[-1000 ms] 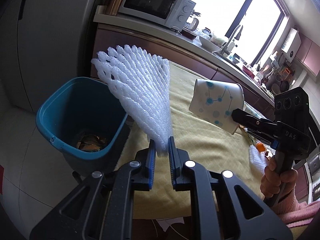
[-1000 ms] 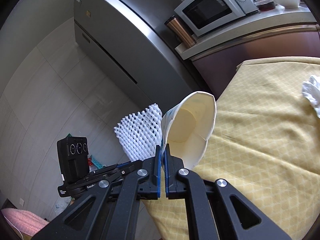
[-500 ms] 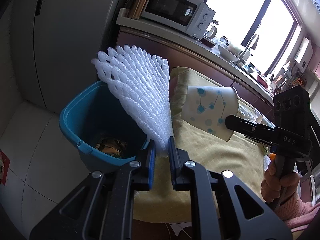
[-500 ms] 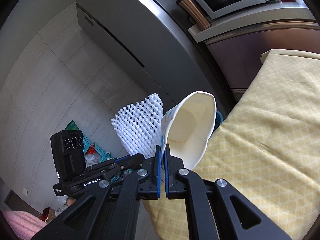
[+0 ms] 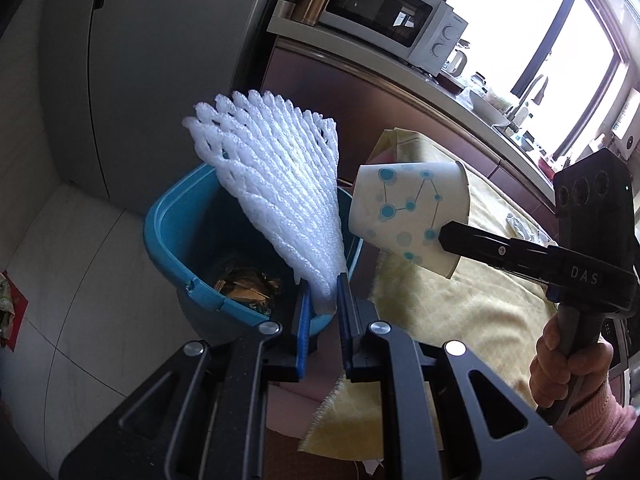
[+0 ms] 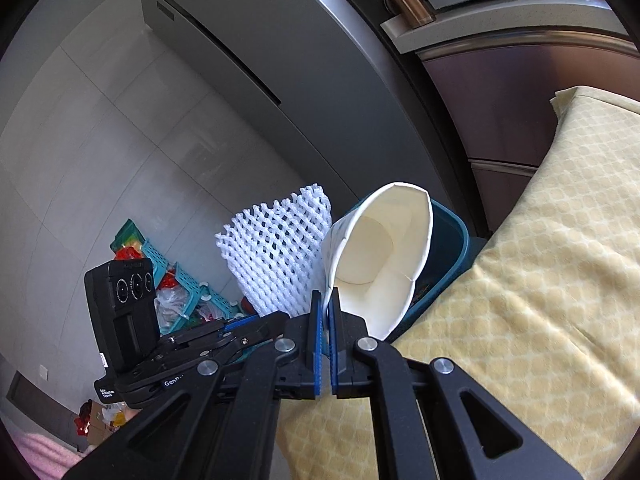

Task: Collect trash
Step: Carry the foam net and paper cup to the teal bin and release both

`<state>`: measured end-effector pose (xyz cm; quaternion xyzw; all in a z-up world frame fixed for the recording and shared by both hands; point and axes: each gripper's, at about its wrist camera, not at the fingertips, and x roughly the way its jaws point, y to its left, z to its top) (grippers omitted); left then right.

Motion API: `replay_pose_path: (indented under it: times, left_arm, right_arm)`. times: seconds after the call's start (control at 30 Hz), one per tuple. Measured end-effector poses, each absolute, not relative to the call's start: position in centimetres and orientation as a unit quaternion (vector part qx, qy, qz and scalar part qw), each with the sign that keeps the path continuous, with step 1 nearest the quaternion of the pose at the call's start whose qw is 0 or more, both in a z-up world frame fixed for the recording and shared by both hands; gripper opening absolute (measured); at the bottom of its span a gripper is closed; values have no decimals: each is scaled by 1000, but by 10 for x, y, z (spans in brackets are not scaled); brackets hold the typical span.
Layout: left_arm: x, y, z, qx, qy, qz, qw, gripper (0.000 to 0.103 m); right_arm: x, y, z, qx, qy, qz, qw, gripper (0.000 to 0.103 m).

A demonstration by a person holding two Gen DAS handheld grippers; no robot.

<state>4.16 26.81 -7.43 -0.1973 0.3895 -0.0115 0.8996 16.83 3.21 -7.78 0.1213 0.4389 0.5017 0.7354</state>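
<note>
Left gripper [image 5: 322,296]: jaws clamped on foam net [image 5: 276,188], above blue bin [image 5: 172,236]. Right gripper [image 6: 325,312]: jaws pinching paper cup [image 6: 380,256] wall, over the desk [image 6: 540,300] edge beside the bin. Risk: the cup, let go here, may strike the rim and fall outside; the light net may drift past.

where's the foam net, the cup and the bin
foam net [image 5: 280,200], left wrist view, middle of mesh
cup [image 5: 408,216], left wrist view, patterned side wall
bin [image 5: 168,240], left wrist view, near rim
</note>
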Motion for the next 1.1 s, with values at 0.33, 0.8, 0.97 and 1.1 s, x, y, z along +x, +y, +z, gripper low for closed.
replay_pose_path:
  times: [0.33,0.8,0.97,1.1]
  left_arm:
    - [54,276,-95,-203,413,6,888,13]
    - [87,278,-127,-227,445,12,866,14]
    - [90,273,-133,-231,446,11,864,17]
    - [88,270,-132,-226,439,10,869,21]
  right_arm:
    - [175,59,-86,93,463,486,735,2]
    - [186,97,-103,63,498,447,741,6]
    - [186,95,-107,69,496,444,743,8]
    - [186,87,-106,76,493,444,745,13]
